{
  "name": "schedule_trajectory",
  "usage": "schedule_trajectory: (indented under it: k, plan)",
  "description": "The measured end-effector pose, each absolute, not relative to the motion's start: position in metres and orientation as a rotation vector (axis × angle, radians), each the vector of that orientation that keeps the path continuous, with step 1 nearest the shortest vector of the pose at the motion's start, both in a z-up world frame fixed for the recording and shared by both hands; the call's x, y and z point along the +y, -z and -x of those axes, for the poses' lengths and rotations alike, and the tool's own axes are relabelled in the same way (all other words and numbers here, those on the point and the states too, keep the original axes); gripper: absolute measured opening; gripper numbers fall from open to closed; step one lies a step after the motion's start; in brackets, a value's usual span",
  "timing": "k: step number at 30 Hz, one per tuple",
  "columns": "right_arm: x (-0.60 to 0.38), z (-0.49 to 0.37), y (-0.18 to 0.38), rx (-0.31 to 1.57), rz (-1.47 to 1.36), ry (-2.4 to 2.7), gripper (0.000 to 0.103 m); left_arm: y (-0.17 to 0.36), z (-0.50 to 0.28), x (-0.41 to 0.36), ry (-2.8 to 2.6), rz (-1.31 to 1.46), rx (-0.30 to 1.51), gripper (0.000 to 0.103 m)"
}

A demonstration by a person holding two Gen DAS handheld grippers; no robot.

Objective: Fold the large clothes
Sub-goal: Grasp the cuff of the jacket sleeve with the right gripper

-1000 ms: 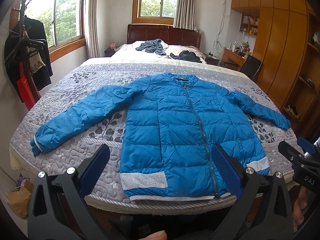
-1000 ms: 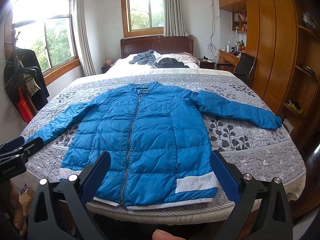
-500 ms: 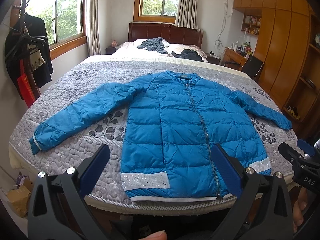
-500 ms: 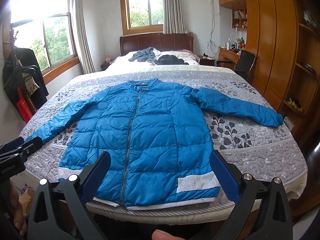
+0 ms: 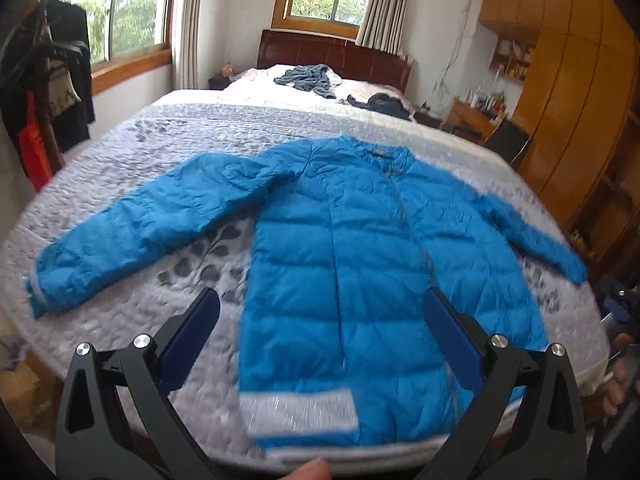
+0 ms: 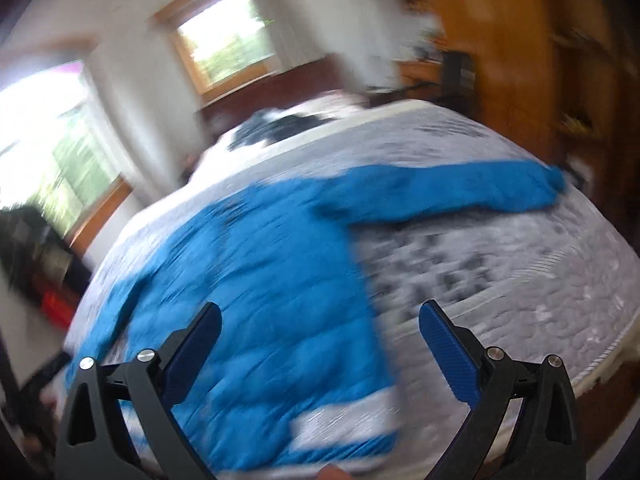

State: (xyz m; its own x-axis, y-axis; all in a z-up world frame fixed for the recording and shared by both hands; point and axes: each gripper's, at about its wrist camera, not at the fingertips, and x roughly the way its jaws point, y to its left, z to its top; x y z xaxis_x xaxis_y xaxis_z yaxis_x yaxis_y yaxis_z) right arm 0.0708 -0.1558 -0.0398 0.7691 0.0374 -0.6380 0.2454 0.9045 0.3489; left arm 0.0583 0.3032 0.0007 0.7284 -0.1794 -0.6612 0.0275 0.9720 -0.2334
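From the left wrist, the blue puffer jacket (image 5: 360, 264) lay flat, sleeves spread, on the grey quilted bed (image 5: 160, 152) below the wooden headboard (image 5: 336, 54); left tongs (image 5: 320, 328) gaped empty. The right wrist view was blurred: right tongs (image 6: 320, 340) spread empty over the jacket's hem (image 6: 344, 420).

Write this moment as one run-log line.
jacket: flat, unfolded on bed | left tongs: open, empty | right tongs: open, empty, view blurred

Bright daylight comes from the windows (image 5: 132, 12) at upper left. The right wrist picture is very blurry; edges bend.
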Motion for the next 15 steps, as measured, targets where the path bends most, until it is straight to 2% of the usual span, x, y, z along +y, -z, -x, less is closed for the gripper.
schedule_trajectory:
  k: [4, 9, 15]
  plan:
    - [-0.263, -0.095, 0.071, 0.673, -0.687, 0.253, 0.099, 0.011, -0.09, 0.314, 0.19, 0.32, 0.768, 0.1]
    - [-0.375, -0.105, 0.113, 0.589, -1.008, 0.358, 0.089, 0.022, -0.119, 0.31, 0.191, 0.32, 0.812, 0.1]
    - [-0.459, -0.111, 0.165, 0.469, -1.316, 0.362, 0.074, 0.036, -0.138, 0.31, 0.203, 0.38, 0.855, 0.1]
